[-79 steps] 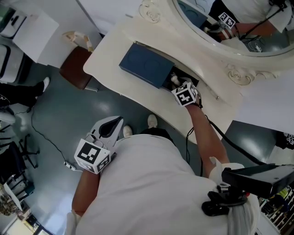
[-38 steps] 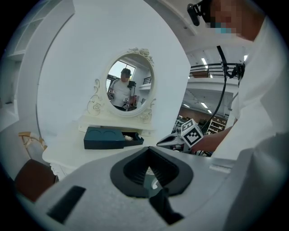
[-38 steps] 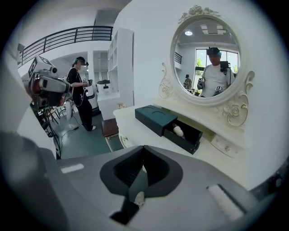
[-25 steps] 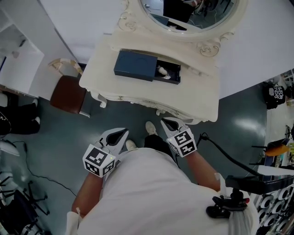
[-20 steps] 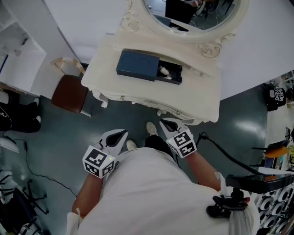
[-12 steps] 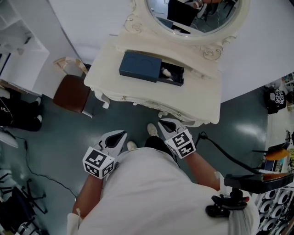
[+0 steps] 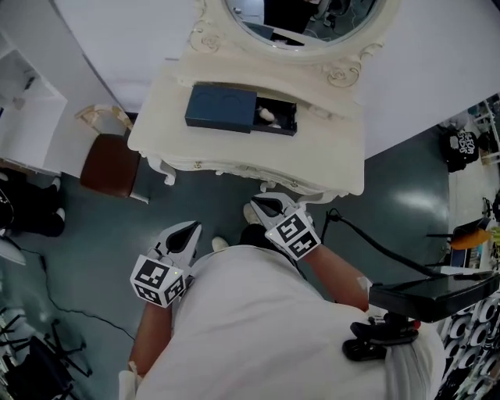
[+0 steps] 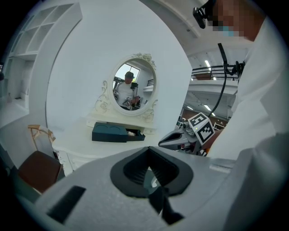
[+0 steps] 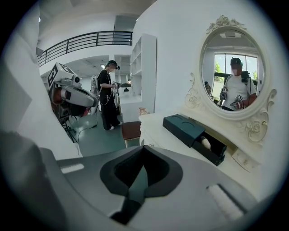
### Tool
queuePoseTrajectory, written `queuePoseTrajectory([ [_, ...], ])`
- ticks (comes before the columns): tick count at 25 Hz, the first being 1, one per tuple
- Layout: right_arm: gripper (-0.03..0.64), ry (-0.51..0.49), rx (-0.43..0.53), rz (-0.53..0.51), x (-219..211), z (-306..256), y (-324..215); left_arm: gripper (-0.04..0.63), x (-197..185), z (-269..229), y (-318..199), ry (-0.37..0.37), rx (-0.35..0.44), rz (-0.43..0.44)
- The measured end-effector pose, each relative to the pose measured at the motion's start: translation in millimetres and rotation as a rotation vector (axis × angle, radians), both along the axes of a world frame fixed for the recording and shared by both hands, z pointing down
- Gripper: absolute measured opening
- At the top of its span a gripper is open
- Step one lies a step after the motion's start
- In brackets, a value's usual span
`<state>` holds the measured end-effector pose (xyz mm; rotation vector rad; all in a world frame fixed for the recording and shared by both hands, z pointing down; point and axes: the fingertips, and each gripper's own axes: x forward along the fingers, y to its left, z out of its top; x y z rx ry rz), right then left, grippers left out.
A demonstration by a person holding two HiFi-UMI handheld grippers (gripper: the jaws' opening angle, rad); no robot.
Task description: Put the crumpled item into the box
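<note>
Standing back from a white dressing table (image 7: pixel 328 148), the person holds both grippers low, close to the torso and well apart from the table top.

- **L gripper** (image 7: pixel 186 231), lower left of head view: claw together, nothing btwn the jaws. Floor shows thru the hollow behind the tips.
- **R gripper** (image 7: pixel 260 206), centre of frame, just below the table's front edge: claw together as well, empty.
- **Dark blue box** (image 7: pixel 221 107), upper centre, lies flat on the table top beneath an oval mirror (image 7: pixel 312 23). Its inner tray is slid out toward the right and stands open.
- **Crumpled item** (image 7: pixel 267 115), pale, sits inside the slid-out tray, touched by neither gripper.
- **Brown stool** (image 7: pixel 109 166) stands at the table's left.

In the R gripper view, a 2nd person (image 9: pixel 108 97) stands in the background, upper left.
</note>
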<state>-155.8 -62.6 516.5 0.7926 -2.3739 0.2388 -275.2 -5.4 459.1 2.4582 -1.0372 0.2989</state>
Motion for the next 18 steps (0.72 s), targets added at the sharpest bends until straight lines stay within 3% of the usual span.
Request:
queuePoseTrajectory([
  [18,0.0,0.003,0.003,-0.001,15.4,2.6,-20.5,0.002,21.9,1.4,-24.2,-0.01,-0.017,0.032],
])
